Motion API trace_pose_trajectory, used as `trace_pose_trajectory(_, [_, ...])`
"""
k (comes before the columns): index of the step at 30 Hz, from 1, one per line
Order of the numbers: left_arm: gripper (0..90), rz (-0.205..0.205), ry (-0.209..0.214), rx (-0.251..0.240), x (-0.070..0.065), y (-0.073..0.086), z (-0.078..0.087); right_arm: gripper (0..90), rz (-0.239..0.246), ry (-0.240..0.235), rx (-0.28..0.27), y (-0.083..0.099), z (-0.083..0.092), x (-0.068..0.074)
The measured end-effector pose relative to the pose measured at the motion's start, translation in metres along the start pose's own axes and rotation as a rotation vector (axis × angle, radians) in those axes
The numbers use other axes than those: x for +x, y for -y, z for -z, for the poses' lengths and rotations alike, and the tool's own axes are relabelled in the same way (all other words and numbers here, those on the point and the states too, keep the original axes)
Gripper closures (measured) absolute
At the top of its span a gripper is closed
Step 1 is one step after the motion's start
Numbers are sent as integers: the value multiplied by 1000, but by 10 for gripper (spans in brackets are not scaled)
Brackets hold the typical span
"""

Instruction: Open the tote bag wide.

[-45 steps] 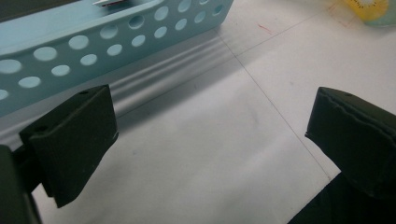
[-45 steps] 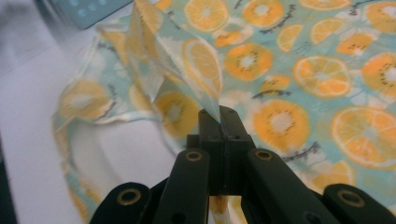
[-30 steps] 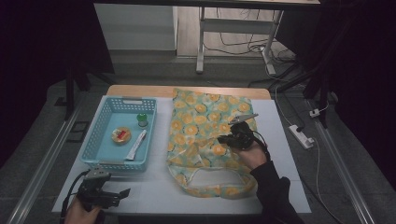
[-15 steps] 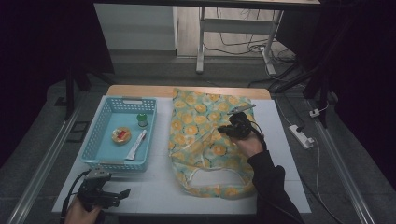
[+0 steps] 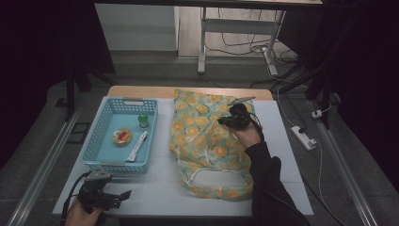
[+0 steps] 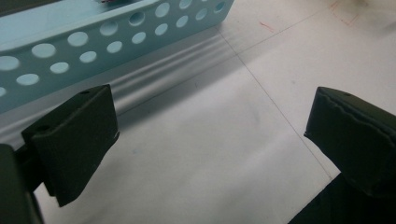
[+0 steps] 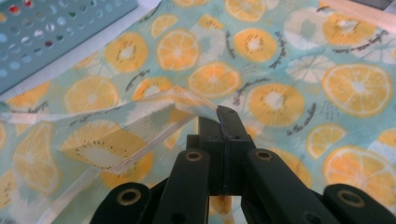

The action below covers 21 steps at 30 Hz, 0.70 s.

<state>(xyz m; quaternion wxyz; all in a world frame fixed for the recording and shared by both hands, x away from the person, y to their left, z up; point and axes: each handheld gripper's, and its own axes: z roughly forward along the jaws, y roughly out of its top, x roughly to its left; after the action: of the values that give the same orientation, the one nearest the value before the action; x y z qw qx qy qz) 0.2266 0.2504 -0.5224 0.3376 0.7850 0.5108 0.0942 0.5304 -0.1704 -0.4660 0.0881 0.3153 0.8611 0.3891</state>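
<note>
Left gripper [image 6: 210, 149] with its two black jaws wide apart, nothing between them, low over the white table surface [image 6: 219, 140]. Light blue perforated basket [image 6: 93, 42] at far left, its wall casting a shadow on the table. Thin lines cross the white surface. Faint red marks at far right.

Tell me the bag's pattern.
Orange citrus slices on pale teal; the bag shows best in the right gripper view.

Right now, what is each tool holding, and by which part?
The right tool pinches a raised fold of the bag. The left tool is open, holding nothing.
</note>
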Motion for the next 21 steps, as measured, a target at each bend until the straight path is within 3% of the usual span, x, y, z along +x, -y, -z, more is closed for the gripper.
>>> trace_pose_trajectory(5, [24, 1, -1, 0, 0, 0, 0, 898, 3, 9, -1, -1, -7, -4])
trace_pose_trajectory(15, [26, -2, -4, 2, -1, 0, 0, 895, 17, 41, 97, 18, -37, -10])
trace_pose_trajectory(20, [27, -3, -7, 2, -1, 0, 0, 855, 21, 43, 129, 26, -47, -11])
trace_pose_trajectory(21, [27, -3, -8, 1, -1, 0, 0, 801, 25, 47, 125, 25, -46, -9])
